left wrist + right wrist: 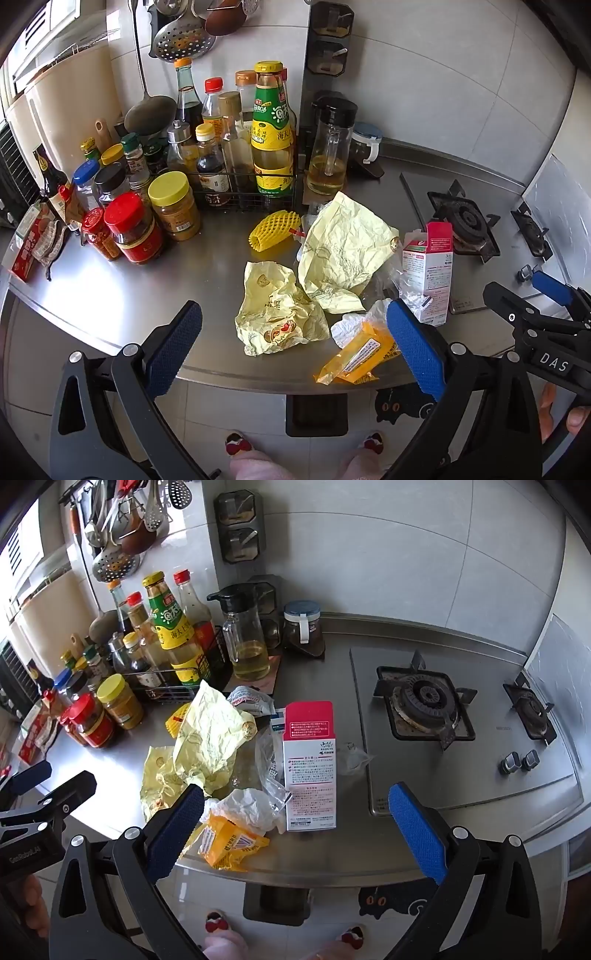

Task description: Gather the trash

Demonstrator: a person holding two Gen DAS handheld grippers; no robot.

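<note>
Trash lies in a heap on the steel counter: a small crumpled yellow wrapper, a large crumpled yellow paper, an orange plastic packet at the front edge, a white tissue, clear plastic, a yellow foam net and an upright pink-and-white carton. My left gripper hovers open above the small wrapper and the packet. My right gripper hovers open in front of the carton, touching nothing.
Many sauce bottles and jars crowd the counter's left and back, some in a wire rack. An oil jug stands behind the trash. A gas hob lies to the right. A black bin sits below the counter edge, near the person's slippers.
</note>
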